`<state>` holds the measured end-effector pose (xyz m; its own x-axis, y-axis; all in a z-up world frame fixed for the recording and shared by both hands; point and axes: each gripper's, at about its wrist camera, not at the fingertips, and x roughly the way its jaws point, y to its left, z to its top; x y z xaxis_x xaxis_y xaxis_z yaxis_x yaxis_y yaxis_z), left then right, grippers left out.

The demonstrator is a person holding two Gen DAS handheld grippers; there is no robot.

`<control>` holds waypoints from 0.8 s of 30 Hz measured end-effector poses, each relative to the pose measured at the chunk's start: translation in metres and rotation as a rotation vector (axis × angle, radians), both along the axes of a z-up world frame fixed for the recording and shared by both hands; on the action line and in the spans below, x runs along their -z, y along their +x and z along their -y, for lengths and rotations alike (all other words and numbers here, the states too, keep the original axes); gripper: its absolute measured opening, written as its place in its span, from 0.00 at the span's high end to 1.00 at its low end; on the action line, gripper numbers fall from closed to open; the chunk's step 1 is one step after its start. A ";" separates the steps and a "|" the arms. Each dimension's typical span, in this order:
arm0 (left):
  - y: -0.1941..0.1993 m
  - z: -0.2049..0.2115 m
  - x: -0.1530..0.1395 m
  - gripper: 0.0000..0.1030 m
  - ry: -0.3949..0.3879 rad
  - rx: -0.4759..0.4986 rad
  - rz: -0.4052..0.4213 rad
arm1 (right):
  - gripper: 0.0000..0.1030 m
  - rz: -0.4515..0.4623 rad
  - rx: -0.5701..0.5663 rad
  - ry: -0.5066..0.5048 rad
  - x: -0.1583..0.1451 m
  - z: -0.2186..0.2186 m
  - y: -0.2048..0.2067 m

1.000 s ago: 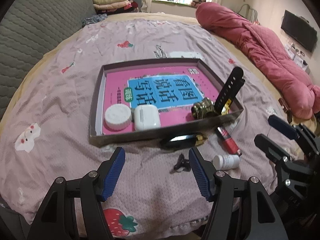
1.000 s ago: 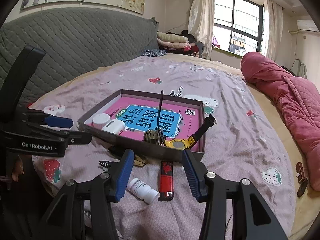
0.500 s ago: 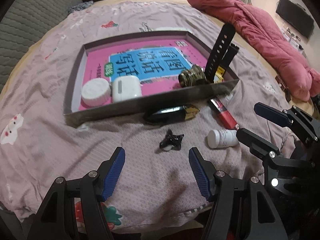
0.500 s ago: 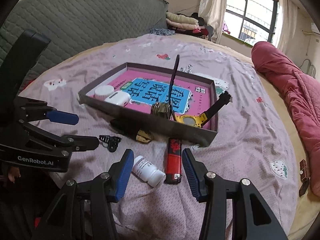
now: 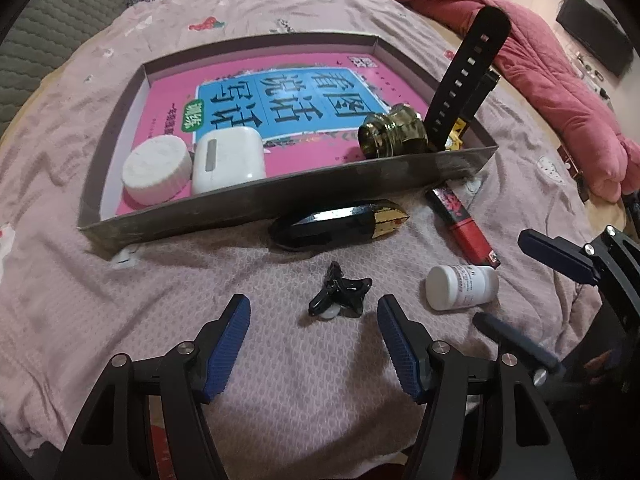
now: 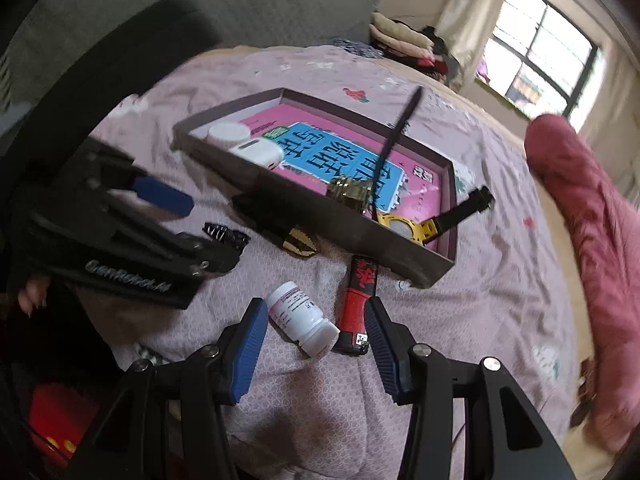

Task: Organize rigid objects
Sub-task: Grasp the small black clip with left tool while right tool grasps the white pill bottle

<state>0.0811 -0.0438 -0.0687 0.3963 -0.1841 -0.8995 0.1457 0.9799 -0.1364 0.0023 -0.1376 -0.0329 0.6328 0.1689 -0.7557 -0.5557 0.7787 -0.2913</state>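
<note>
A grey box lid [image 5: 256, 204] with a pink inside lies on the bed and holds a white jar [image 5: 157, 169], a white earbud case [image 5: 228, 164], a brass piece [image 5: 392, 136] and a black-strapped yellow watch [image 5: 464, 80]. In front of it lie a black-and-gold case [image 5: 340, 224], a black hair clip [image 5: 340, 292], a white pill bottle [image 5: 462, 286] and a red-and-black lighter [image 5: 464, 228]. My left gripper [image 5: 314, 340] is open, just short of the hair clip. My right gripper [image 6: 316, 332] is open around the pill bottle [image 6: 302, 320], beside the lighter [image 6: 358, 300].
A pink-mauve bedspread [image 5: 280, 380] covers the bed. A rolled red quilt [image 5: 560, 80] lies along the right side. A grey padded headboard [image 6: 240, 4] and folded clothes [image 6: 404, 40] are at the back. The bed's front edge is close under both grippers.
Both grippers have moved forward and down toward the loose things. The left one has closed in on the hair clip, the right one on the pill bottle. Both stay open.
</note>
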 end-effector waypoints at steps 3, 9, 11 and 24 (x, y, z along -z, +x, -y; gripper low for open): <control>0.002 0.001 0.004 0.34 0.001 0.002 -0.005 | 0.52 0.020 -0.031 -0.056 0.006 -0.007 -0.001; 0.008 0.001 0.007 0.34 -0.013 -0.005 -0.004 | 0.52 0.047 -0.069 -0.137 0.018 -0.014 0.001; 0.010 -0.001 0.007 0.34 -0.015 -0.007 -0.004 | 0.52 0.048 -0.078 -0.148 0.021 -0.015 0.002; 0.016 0.000 0.012 0.48 0.007 0.005 -0.011 | 0.66 0.063 -0.160 -0.211 0.044 -0.028 0.012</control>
<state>0.0967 -0.0441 -0.0810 0.3859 -0.1794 -0.9049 0.1491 0.9801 -0.1307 0.0140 -0.1092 -0.0765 0.6577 0.1138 -0.7447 -0.6426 0.6006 -0.4757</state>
